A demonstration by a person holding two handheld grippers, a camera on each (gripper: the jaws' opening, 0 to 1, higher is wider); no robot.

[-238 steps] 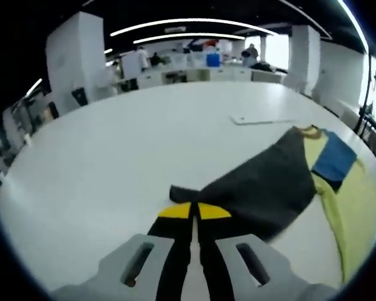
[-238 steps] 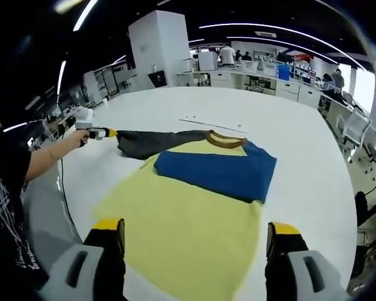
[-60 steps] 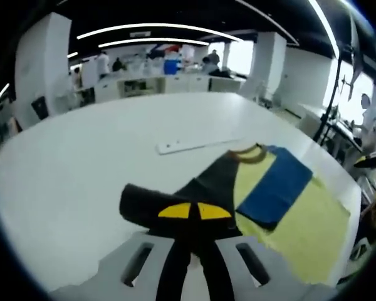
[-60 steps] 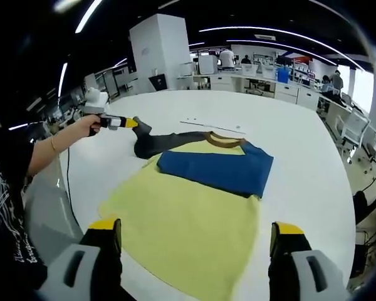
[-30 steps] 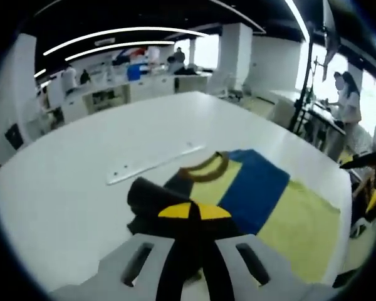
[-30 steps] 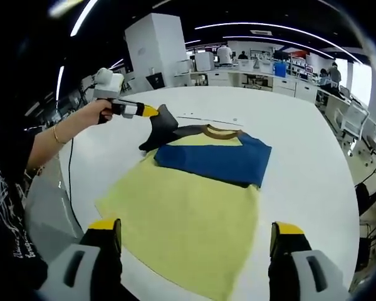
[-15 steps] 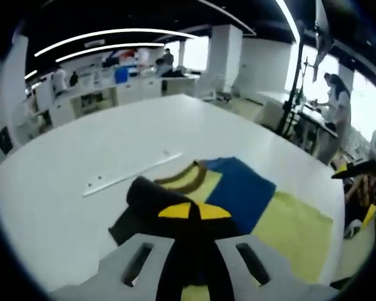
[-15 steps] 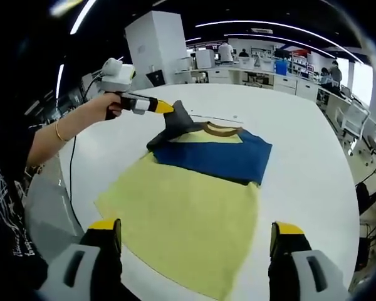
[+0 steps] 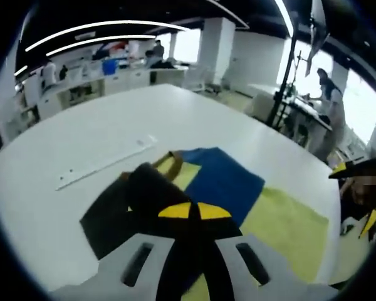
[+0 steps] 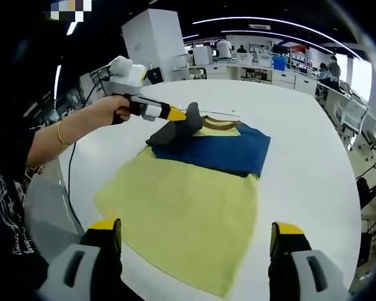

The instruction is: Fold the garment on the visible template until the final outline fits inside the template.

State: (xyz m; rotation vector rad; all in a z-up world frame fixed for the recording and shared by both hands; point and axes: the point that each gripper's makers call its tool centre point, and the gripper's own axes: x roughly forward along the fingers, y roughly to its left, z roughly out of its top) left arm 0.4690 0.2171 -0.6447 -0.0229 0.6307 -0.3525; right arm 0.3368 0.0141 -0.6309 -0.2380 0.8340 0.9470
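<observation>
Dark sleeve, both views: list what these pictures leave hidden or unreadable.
- Dark sleeve, left gripper view: its gripped end is hidden by the left gripper.
- Yellow shirt body, right gripper view: its near hem is hidden behind the right gripper.
- White strip: markings too small.

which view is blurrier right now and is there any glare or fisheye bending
Left gripper view: softer, the dark sleeve by the left claw smeared; window glare at right. Right gripper view: sharper on the yellow shirt; ceiling light strips curve and the white table edge bows.
</observation>
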